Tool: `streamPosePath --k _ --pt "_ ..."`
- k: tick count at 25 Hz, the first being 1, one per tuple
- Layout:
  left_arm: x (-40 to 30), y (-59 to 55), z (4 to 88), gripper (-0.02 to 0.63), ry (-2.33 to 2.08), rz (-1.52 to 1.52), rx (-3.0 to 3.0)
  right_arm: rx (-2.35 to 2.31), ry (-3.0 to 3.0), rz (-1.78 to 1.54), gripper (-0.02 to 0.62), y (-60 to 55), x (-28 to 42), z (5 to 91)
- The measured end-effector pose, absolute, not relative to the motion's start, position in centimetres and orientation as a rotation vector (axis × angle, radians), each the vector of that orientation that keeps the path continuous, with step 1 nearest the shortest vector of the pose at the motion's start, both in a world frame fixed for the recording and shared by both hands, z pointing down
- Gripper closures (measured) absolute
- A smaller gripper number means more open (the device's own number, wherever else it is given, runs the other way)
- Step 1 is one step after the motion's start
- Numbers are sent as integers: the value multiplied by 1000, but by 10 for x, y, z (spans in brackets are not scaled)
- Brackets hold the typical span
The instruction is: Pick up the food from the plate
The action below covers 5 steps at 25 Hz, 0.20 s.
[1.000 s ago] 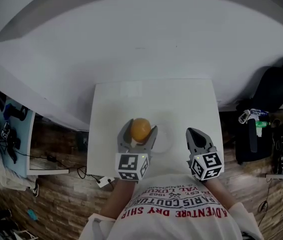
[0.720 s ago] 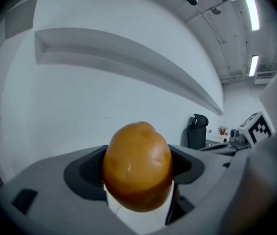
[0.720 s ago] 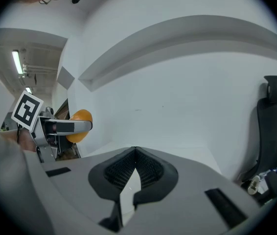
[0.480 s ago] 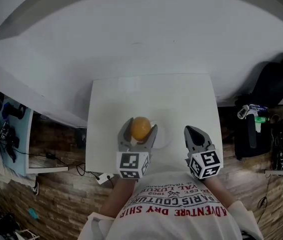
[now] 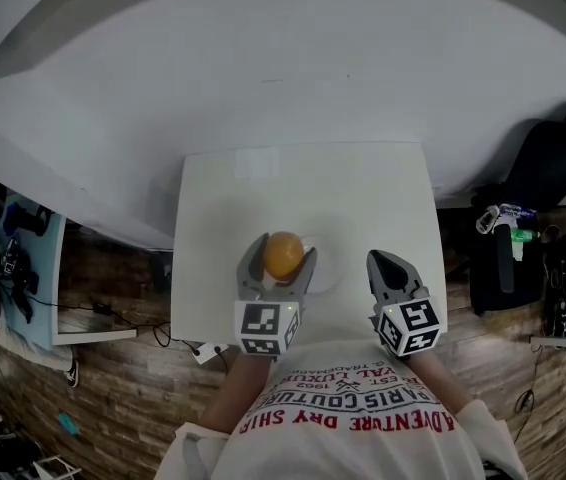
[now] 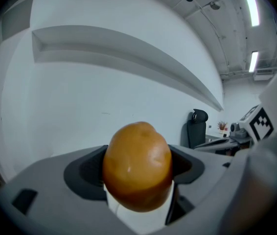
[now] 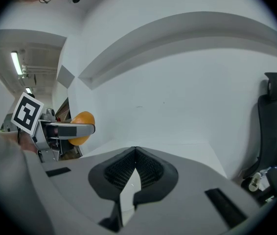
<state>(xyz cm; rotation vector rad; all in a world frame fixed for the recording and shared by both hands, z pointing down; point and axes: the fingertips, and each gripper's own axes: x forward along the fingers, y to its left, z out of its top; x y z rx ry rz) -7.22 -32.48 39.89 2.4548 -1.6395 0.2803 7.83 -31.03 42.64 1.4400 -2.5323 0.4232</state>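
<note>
Left hand-held gripper (image 5: 283, 252) is clamped on the food (image 6: 137, 166), a round, smooth orange-brown piece. In the left gripper view both dark pads press on its sides, jaws set wide around it. Something white shows just below the food between the jaws; can't tell if that's the plate or the worktop.

In the head view the food sits over the left part of the white plate (image 5: 332, 276), near the middle of the white worktop (image 5: 263, 193) and toward its near edge. Can't tell whether the food has left the plate.

Right hand-held gripper (image 7: 135, 151) has its jaws closed together with nothing between them. It's to the right of the plate by the worktop's near right corner, well apart from the food. The right gripper view shows the left gripper and the food off at its left side.

Marker cubes: left cube (image 5: 266, 330) and right cube (image 5: 410, 326), both at the near edge, just ahead of the person's white shirt with red print (image 5: 353, 418).

Around the worktop:
- Wooden floor (image 5: 113, 388).
- Black bag (image 5: 553, 173) at far right.
- Low side table with clutter (image 5: 25, 268) at left.
- Black chair (image 7: 275, 126) at right in the right gripper view.
- Plain white wall (image 5: 283, 78) at far side.
</note>
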Motion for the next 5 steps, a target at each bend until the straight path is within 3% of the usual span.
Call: streamPosePath --k 5 --pt "-71 -328 401 244 -1634 274 2451 1433 -2527 434 583 -314 79 430"
